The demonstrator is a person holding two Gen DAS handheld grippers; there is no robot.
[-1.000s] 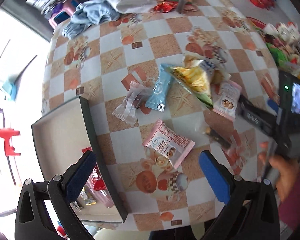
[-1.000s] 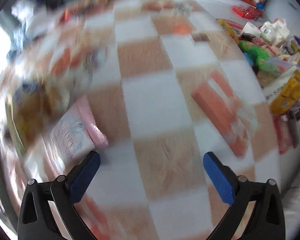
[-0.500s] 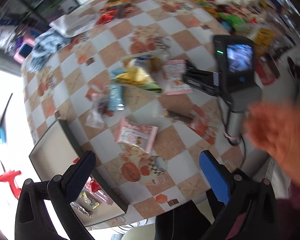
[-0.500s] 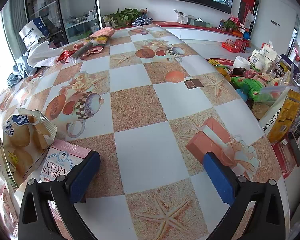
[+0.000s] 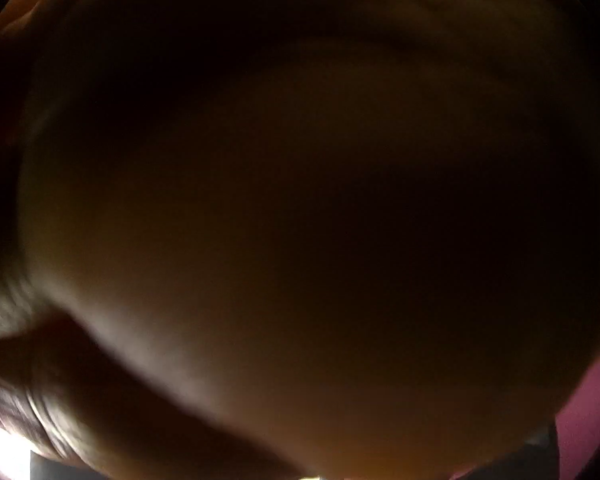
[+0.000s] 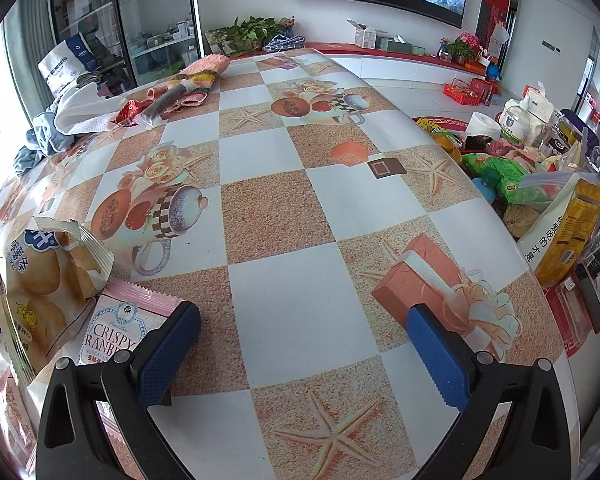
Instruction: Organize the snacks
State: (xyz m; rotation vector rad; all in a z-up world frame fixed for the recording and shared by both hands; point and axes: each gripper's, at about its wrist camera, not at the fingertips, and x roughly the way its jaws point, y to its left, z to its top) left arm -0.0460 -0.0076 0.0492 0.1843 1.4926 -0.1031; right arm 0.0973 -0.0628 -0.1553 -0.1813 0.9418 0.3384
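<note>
A hand (image 5: 300,220) now blankets the left wrist view (its gripper's state I cannot tell), so sorting seems paused, while the right gripper (image 6: 300,344) rests wide open and empty, pink snack packet (image 6: 116,328) at nine o'clock.

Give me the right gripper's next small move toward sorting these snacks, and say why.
Probably swing the right gripper left and close on the pink cranberry packet. Its jaws stand open and empty over the tablecloth, the packet lies just beside its left finger, and the left camera is blacked out.
</note>
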